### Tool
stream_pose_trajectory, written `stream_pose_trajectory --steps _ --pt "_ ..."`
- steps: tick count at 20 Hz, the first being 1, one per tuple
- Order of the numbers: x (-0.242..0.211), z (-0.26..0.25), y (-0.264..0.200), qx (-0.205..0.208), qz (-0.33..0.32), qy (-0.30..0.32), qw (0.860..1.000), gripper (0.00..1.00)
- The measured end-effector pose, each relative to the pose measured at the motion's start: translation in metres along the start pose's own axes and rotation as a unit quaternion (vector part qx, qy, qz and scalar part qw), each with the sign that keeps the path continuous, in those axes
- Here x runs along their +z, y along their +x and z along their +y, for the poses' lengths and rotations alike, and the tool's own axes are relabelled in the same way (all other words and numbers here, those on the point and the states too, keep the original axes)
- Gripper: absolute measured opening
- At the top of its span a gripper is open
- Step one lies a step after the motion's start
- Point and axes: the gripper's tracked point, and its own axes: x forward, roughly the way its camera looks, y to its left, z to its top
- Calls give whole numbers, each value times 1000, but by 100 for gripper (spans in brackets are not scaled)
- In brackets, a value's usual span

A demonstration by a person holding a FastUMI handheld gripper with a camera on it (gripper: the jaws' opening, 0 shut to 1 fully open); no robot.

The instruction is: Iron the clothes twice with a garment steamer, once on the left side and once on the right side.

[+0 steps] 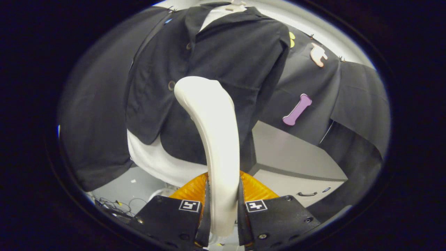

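Hand-held gripper [223,205] clamps steamer [214,139], shirt [223,59] just ahead.

Colours and patterns, booth items

Garment steamer [216,139]: cream-white. Shirt [223,62]: black over white form [156,162]. Hand-held gripper [223,209]: black fingers clamped on steamer, black-and-white square markers, orange ribbed backing.

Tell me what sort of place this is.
Likely a staged test booth, not a home: black cloth wall, a dark jacket hung over a white form, loose cables on the floor. The gripper jaws clamp the white steamer.
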Motion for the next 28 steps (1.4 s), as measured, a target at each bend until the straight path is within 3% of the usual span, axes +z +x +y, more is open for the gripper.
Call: stream_pose_trajectory --steps 12,21,28 --pt "149 -10 -79 38 -113 67 991 34" --pt "286 23 -100 33 -196 68 978 34" --pt "355 63 -97 7 -221 56 974 34"
